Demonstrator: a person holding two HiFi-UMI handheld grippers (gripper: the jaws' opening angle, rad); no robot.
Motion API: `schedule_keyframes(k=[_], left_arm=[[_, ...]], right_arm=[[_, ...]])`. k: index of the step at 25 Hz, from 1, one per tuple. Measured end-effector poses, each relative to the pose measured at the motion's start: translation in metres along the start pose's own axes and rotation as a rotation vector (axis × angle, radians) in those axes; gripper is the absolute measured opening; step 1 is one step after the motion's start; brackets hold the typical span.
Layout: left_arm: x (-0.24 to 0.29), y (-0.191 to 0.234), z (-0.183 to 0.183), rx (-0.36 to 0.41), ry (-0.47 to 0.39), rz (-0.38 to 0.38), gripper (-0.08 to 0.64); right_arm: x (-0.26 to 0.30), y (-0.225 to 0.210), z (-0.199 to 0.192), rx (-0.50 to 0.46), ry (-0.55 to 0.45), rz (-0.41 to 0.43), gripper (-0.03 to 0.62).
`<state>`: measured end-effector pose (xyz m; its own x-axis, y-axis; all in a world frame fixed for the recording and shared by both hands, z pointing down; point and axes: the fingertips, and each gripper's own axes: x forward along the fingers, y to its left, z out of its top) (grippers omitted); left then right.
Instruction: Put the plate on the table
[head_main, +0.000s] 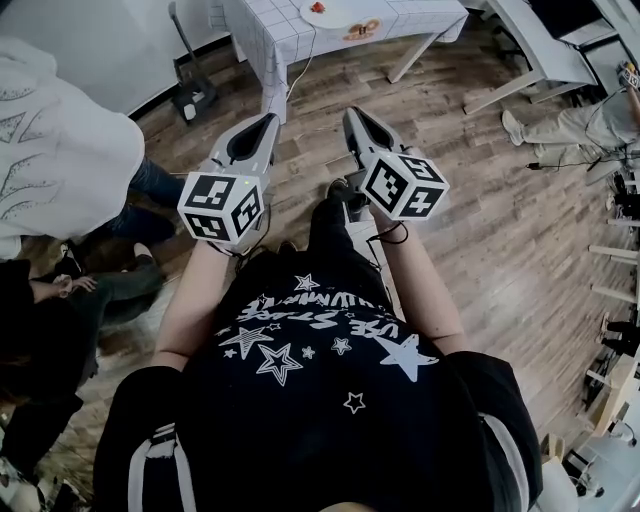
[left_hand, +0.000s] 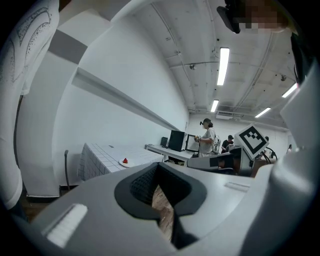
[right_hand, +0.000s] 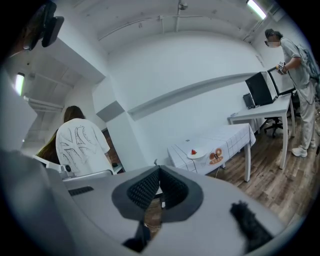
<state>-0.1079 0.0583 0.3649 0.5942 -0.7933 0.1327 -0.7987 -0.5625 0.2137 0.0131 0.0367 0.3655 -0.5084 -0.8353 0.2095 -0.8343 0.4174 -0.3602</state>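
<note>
Held left gripper (head_main: 264, 124) & right gripper (head_main: 354, 116) well short of worktop (head_main: 268, 36), jaws clenched on nothing; judged plate (head_main: 333, 19) on it stiff, slick, breakable, prob. light, best pinched at rim.

You hold the left gripper (head_main: 268, 122) and the right gripper (head_main: 352, 114) out ahead of you, side by side but apart, over the wood floor (head_main: 480, 230), with their tips pointing toward the table (head_main: 262, 38) at the top of the view. On its checked cloth lies a plate (head_main: 325, 14) with a small red thing on it, and orange items (head_main: 362, 30) lie just beside the plate. A person in a white top (head_main: 60, 150) stands close on your left, and another person's leg (head_main: 560, 128) shows at the upper right
</note>
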Motion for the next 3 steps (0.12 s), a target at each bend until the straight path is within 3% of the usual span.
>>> schedule_keyframes(k=[3], left_arm=[[-0.004,-0.0047,0.0047,0.008,-0.006,0.003,0.009]], right_arm=[[-0.0063,0.0034,0.0014,-0.005,0.0,0.003,0.014]])
